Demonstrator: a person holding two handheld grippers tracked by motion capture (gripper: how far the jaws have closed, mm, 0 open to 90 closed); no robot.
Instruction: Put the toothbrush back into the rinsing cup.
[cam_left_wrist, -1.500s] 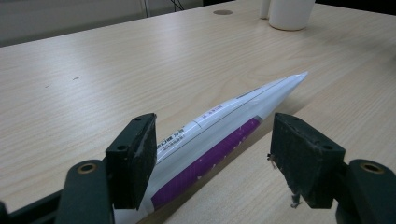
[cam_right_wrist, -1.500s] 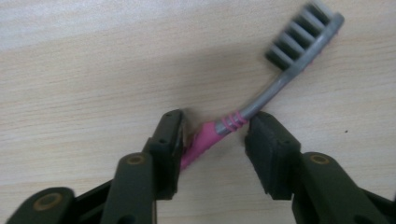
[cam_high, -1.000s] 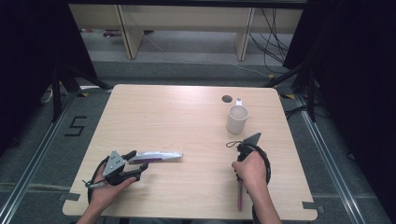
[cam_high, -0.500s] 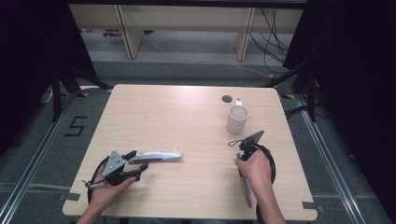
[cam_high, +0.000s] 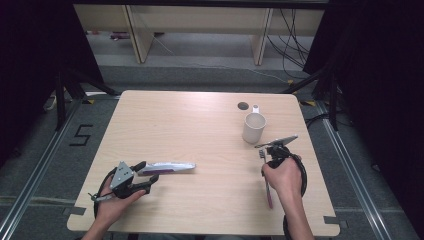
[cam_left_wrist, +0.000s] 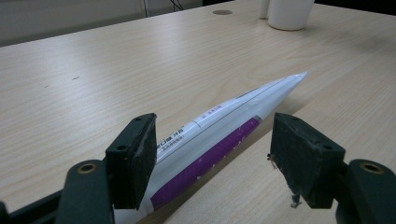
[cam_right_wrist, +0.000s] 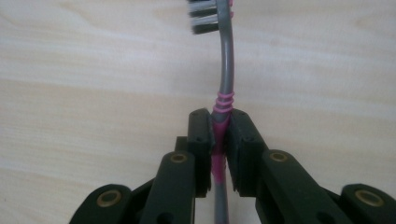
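A white and purple toothpaste tube (cam_high: 170, 167) lies on the wooden table (cam_high: 200, 135) at the front left. My left gripper (cam_high: 147, 174) rests there, open, with the tube (cam_left_wrist: 219, 135) between its pads (cam_left_wrist: 133, 156) and not squeezed. At the front right, my right gripper (cam_high: 266, 161) is shut on a pink and grey toothbrush (cam_high: 268, 192). In the right gripper view the pads (cam_right_wrist: 201, 140) clamp the toothbrush handle (cam_right_wrist: 223, 105), and the bristled head (cam_right_wrist: 204, 16) points away over the table. A white mug (cam_high: 253, 127) stands just beyond the right gripper.
A small dark round hole (cam_high: 243, 106) sits in the tabletop behind the mug. Wooden shelving legs and cables stand on the floor past the table's far edge. Dark curtains hang on both sides.
My right hand has lifted a little and shifted right with the toothbrush in its jaws. The left gripper and the tube have stayed put.
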